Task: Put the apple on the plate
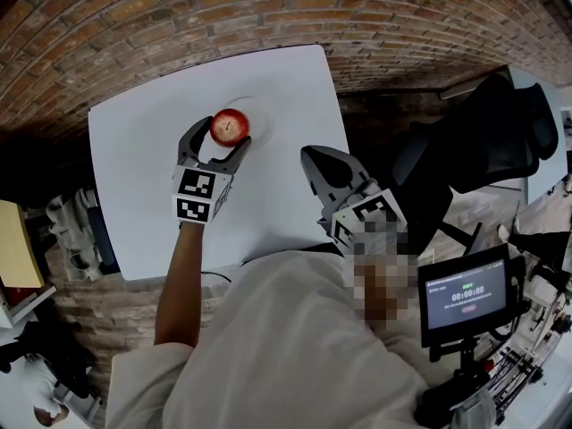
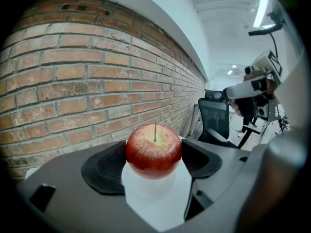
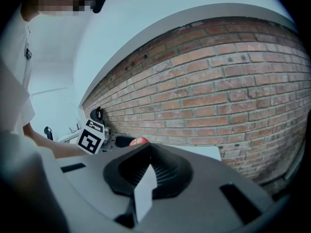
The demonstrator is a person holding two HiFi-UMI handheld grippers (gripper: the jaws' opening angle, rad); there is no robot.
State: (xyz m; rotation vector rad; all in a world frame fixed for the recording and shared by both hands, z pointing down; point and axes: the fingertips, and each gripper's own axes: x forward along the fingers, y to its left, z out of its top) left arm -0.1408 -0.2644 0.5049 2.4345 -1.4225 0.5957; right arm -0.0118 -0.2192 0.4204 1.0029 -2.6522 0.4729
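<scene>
Most looks done, since my left fingers (image 2: 104, 166) grip the apple (image 2: 154, 149) over the plate (image 1: 259, 113), upper middle of the tabletop (image 1: 143, 195), release remaining, while my right fingers (image 3: 126, 171) sit closed, empty.

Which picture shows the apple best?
The left gripper view: the apple sits big and close between the jaws, stem up. The head view shows it small from above; the right gripper view, only a red sliver.

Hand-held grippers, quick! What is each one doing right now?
Left hand-held gripper: closed on the apple.
Right hand-held gripper: closed, holding nothing.
</scene>
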